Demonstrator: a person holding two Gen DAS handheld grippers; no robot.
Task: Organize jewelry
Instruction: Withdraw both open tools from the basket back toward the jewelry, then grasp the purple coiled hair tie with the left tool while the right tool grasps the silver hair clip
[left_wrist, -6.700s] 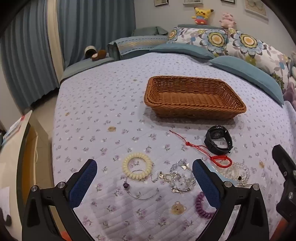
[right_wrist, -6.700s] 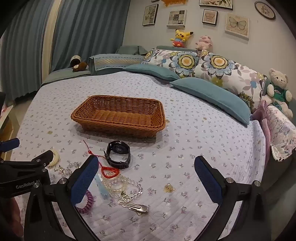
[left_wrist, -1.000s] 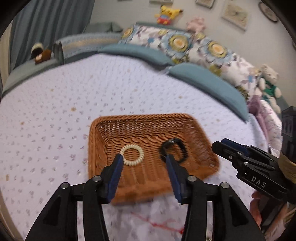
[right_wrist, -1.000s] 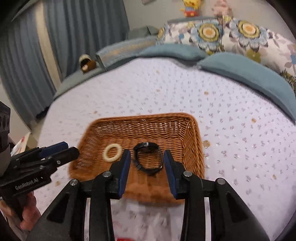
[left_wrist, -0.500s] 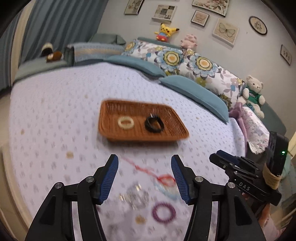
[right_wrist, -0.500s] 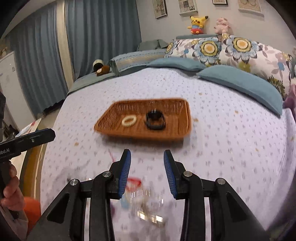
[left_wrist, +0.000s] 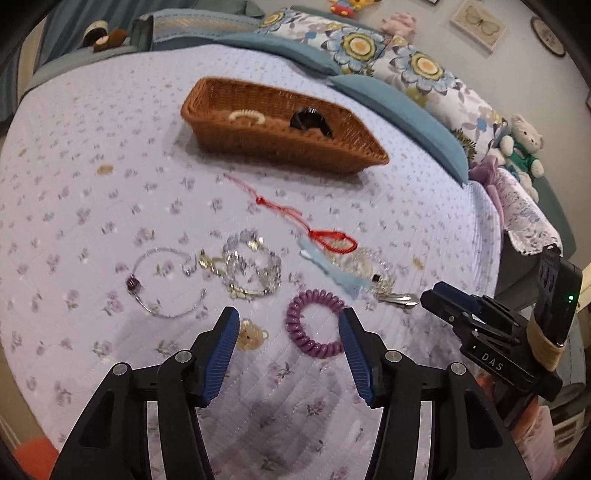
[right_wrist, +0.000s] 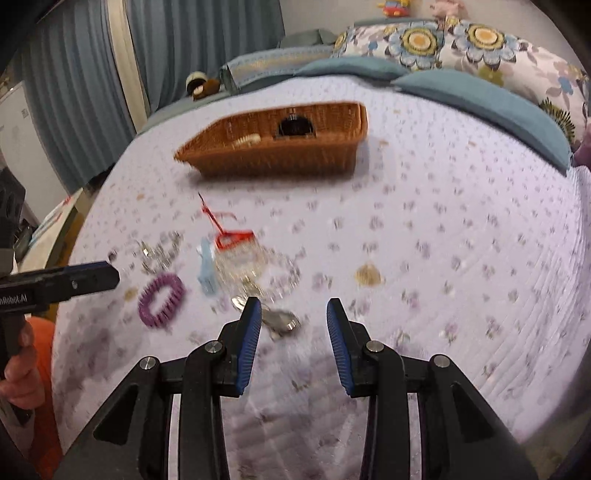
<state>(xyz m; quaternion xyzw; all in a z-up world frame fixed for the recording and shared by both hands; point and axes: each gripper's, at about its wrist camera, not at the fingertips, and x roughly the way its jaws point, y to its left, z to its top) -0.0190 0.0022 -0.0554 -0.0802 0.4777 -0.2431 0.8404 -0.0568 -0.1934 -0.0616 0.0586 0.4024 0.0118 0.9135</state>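
Purple coil hair tie (left_wrist: 315, 325) lies on the bedspread (left_wrist: 92, 155) between the left gripper's (left_wrist: 288, 350) half-open, just-closing jaws, ungripped; right gripper (right_wrist: 293, 341) part-open, empty.

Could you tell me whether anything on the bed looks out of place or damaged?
Nothing looks damaged. The red cord trails loose toward the wicker basket, and the beaded bracelets lie tangled on the bedspread.
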